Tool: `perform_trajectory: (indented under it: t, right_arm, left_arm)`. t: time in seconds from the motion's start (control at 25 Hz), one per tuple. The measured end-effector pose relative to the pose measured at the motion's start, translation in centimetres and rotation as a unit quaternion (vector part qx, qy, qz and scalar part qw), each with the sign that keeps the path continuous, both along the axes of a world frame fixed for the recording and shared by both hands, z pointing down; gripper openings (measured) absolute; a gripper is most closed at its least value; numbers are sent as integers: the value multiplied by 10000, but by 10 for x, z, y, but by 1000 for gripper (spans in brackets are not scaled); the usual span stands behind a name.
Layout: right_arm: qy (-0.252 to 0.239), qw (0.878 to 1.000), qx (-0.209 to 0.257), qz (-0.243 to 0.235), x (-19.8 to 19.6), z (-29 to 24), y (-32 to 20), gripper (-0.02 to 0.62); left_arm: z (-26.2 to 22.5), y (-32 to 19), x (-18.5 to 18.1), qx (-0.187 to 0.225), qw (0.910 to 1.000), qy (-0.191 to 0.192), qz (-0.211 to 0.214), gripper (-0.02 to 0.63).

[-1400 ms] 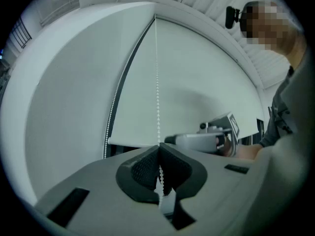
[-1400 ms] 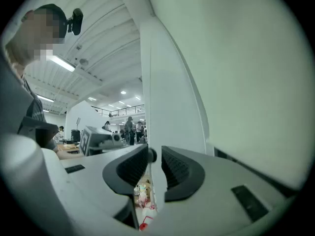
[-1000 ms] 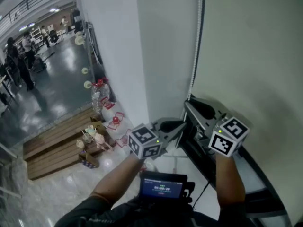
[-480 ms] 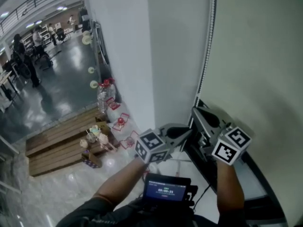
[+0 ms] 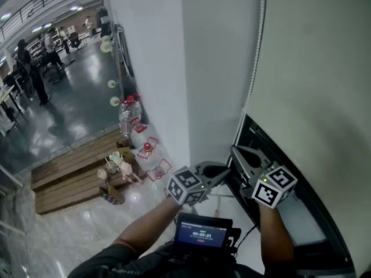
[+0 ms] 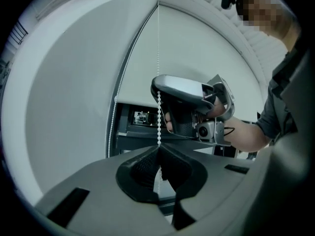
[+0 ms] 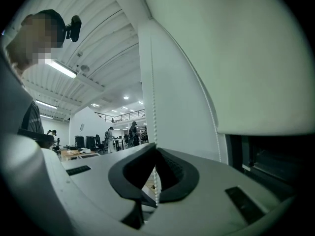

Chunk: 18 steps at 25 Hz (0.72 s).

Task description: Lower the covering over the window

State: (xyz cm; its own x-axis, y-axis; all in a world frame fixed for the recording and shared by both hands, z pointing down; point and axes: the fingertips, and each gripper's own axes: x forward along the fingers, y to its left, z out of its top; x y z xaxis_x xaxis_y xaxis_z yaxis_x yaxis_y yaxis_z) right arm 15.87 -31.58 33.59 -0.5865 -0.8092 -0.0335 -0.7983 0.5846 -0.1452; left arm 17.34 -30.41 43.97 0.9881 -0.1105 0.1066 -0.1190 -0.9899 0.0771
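Note:
A white roller blind (image 5: 313, 68) hangs over the window, and dark glass (image 5: 272, 155) shows under its bottom edge. Its white bead chain (image 5: 254, 68) runs down beside the blind's left edge. My left gripper (image 5: 228, 169) reaches in from the left and is shut on the bead chain (image 6: 158, 87). My right gripper (image 5: 233, 151) sits just above it; its jaws are shut on another strand of the bead chain (image 7: 153, 107). In the left gripper view the right gripper (image 6: 197, 107) shows beyond my left gripper (image 6: 158, 149). My right gripper (image 7: 156, 150) has the blind (image 7: 246, 58) to its right.
A white pillar (image 5: 156, 68) stands left of the window. On the floor below lie a wooden platform (image 5: 69, 172), water bottles (image 5: 126, 117) and small red frames (image 5: 152, 152). A screen device (image 5: 200, 233) hangs at the person's chest. People stand far off in the hall (image 5: 29, 68).
Both grippers have sunk lower along the chain line, side by side. The right gripper's jaws have come together on the chain.

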Motion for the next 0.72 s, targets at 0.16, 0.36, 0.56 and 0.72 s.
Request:
perform_trajectory:
  t: [0.16,0.36,0.56,0.72]
  right_arm:
    - [-74,9998,-166,17,3,15,-3,2]
    - [-108,9998,-190,16,4,17,-3,2]
    - [-160,9997,-204,6,6,16,-4,2]
    - [-158,9996,-232,-13,5,18,-3,2]
  left_arm:
    - [11,-1,1,-99,9999,-84,-55,2]
    - [13,-4,-1,-15,9999,-69,-143,2]
    - [1,-11,-23,-78,9999,-46,-106,71]
    - [-51,-6,-36,185,9993,321,-68,80]
